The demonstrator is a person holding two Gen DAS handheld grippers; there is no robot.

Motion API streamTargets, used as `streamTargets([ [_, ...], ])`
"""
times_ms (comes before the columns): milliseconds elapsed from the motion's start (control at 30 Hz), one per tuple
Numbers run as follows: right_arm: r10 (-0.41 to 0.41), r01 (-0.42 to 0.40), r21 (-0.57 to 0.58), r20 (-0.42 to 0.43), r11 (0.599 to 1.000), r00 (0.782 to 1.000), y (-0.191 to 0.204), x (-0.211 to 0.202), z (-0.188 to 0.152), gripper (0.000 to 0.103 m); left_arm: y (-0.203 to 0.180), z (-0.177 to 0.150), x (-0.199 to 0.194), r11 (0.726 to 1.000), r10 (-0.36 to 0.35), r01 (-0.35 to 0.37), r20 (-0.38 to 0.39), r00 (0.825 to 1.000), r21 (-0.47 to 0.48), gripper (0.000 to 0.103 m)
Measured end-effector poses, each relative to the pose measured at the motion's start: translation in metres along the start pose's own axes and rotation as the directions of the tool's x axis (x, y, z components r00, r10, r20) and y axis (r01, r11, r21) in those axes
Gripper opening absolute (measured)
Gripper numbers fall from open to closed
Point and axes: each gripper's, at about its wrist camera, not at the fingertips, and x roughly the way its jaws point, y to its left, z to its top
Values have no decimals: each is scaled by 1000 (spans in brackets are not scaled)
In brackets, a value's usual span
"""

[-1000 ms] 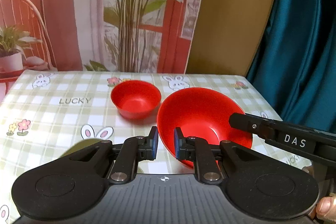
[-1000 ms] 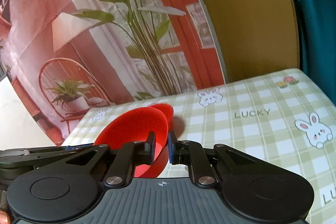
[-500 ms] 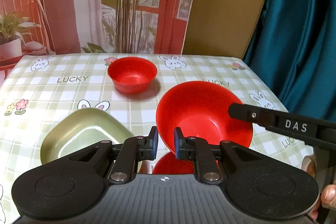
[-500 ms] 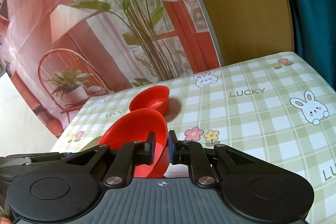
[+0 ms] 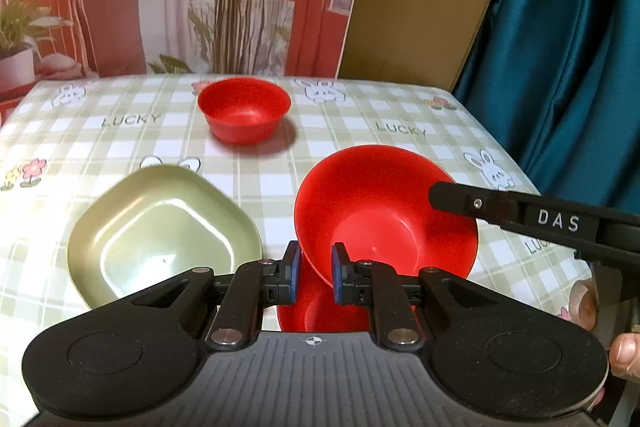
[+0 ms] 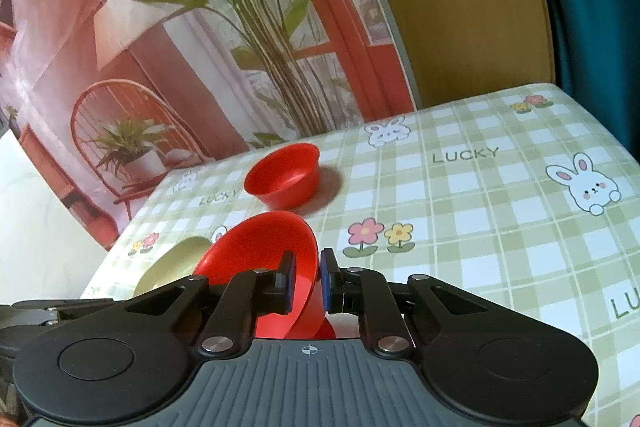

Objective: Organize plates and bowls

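A large red bowl (image 5: 384, 211) hangs tilted above the table, held at two spots on its rim. My left gripper (image 5: 313, 271) is shut on the near rim. My right gripper (image 6: 307, 279) is shut on the other side, and one of its fingers (image 5: 520, 217) reaches in from the right. In the right wrist view the same bowl (image 6: 260, 251) leans left. Under it lies another red dish (image 5: 316, 315), mostly hidden. A pale green square plate (image 5: 160, 235) lies to the left. A small red bowl (image 5: 244, 109) stands further back.
The table wears a green checked cloth (image 5: 100, 147) with rabbits and "LUCKY" print. A printed backdrop and a tan board stand behind it, and a teal curtain (image 5: 568, 47) hangs at the right. A person's fingertips (image 5: 624, 351) show at the right edge.
Both grippers have sunk toward the table with the large red bowl and tipped downward. The green plate and the red dish beneath have come into view.
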Motion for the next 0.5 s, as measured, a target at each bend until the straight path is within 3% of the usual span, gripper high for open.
streamTargets([
  [500, -16, 14, -20, -82, 1000, 997, 0, 12, -16, 17, 5, -15, 8, 1000, -9, 7, -68, 998, -23, 17],
])
